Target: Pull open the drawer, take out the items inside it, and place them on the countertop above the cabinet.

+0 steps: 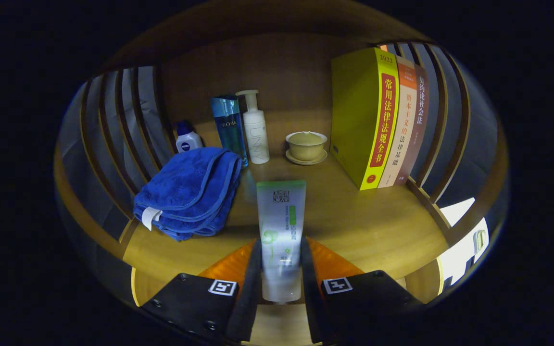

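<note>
Tongs clenched on tube | tube upright between fingers, apparently above countertop

You have three books, three bottles, one tube, one towel and one lidded cup.

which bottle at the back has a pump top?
The white bottle, between the tall blue bottle and the lidded cup. Claw grips the tube.

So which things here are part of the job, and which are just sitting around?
Job:
- tube, clamped between the gripper jaws
- wooden countertop beneath it

Just sitting there:
- blue towel
- three bottles
- lidded cup on its saucer
- upright books
</note>
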{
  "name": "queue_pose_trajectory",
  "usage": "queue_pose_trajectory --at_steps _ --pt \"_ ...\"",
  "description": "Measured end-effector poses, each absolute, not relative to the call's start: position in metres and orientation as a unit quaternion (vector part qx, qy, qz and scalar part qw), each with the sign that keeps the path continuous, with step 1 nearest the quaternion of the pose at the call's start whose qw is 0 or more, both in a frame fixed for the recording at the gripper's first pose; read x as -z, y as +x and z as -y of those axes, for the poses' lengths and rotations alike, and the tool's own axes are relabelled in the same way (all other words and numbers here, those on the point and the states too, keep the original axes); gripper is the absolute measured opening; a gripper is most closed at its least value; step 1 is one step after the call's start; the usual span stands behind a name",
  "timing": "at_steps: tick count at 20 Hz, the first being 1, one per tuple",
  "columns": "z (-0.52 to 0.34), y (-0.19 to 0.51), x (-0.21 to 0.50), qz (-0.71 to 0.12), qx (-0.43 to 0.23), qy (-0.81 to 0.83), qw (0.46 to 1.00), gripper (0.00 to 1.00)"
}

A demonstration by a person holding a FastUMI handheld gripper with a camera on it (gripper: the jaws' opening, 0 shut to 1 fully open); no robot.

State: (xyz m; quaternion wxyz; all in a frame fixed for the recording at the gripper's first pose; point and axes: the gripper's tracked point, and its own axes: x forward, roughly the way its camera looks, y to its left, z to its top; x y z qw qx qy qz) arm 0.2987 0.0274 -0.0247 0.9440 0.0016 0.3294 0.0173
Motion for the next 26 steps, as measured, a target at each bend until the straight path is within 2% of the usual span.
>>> queue_pose_trajectory --at_steps 9,15,20,26 --pt "-0.028 0.301 0.043 -0.347 -0.012 -0.001 0.938 0.55" --pt "-0.027 0.301 0.034 -0.328 -0.017 -0.002 0.944 0.68" --pt "-0.032 0.292 0.023 -0.31 -0.023 0.005 0.95 1.0" --pt "-0.029 0.26 -0.003 -0.276 -0.029 0.006 0.961 1.0"
